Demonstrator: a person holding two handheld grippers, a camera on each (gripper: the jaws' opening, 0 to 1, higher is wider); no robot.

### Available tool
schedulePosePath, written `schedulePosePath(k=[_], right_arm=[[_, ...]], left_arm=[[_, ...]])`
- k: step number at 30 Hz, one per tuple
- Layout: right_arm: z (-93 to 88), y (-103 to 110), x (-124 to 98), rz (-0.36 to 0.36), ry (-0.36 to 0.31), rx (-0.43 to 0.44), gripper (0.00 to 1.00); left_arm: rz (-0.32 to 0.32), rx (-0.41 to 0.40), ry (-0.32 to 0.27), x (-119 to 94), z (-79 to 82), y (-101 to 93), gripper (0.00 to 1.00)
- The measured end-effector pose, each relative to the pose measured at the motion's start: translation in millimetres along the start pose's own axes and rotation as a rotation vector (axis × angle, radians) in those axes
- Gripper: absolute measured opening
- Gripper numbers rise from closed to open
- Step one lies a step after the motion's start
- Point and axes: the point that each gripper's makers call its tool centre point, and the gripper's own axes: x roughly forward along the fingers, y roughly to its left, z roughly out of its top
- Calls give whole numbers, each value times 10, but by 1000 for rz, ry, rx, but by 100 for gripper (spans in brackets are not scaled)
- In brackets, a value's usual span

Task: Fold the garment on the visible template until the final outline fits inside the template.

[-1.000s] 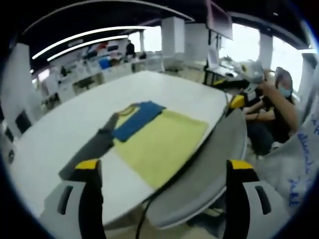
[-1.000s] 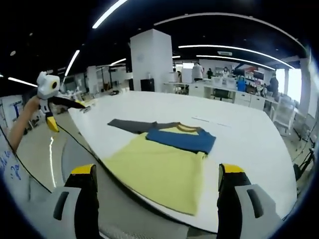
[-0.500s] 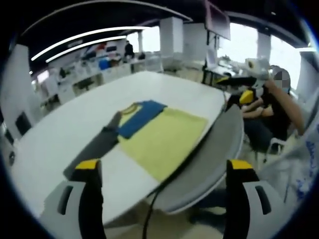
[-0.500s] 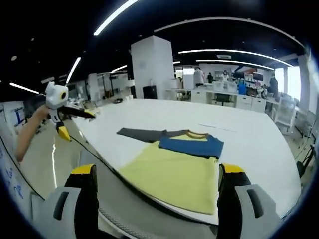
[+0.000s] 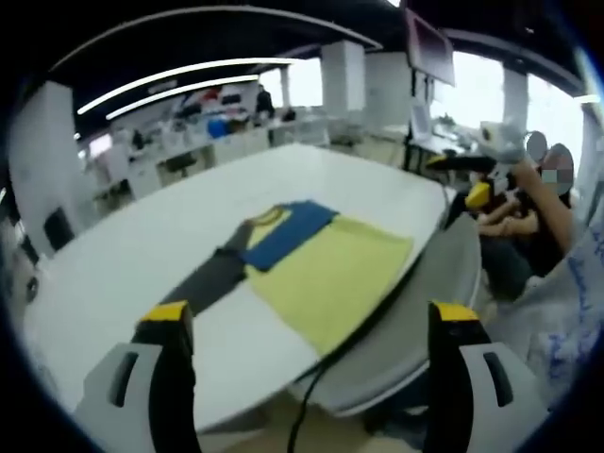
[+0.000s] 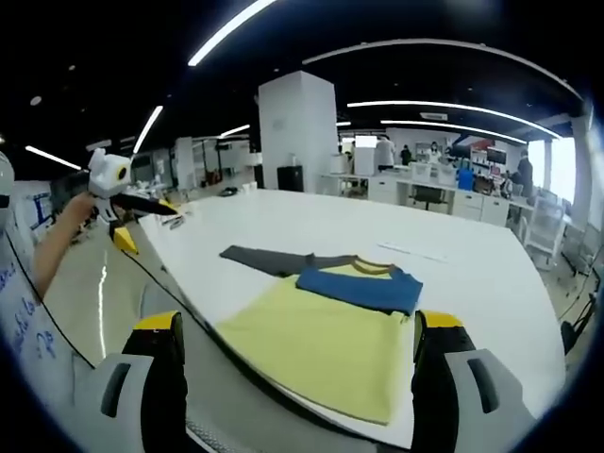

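Garment on table, both grippers raised clear of it.

The garment (image 5: 311,264) (image 6: 330,326), a yellow body with one blue sleeve folded across the chest and one grey sleeve extended, lies flat on the white table (image 5: 142,255) (image 6: 472,274) near its front edge. The left gripper (image 5: 311,377) (image 6: 142,203) and right gripper (image 6: 294,382) (image 5: 472,170) are held off the table, apart from the garment, jaws spread and empty. No template outline can be told apart from the garment.
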Motion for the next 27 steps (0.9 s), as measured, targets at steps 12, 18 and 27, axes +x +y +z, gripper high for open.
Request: schedulePosePath(k=[12, 18, 27], right_arm=[[52, -415, 75, -8, -27, -12, 100], [1, -414, 169, 50, -28, -17, 100], [-246, -456, 147, 80, 28, -23, 100]], left_arm=[[106, -82, -43, 205, 35, 127, 100], [146, -115, -42, 228, -2, 156, 100], [160, -133, -11, 280, 5, 165, 100]])
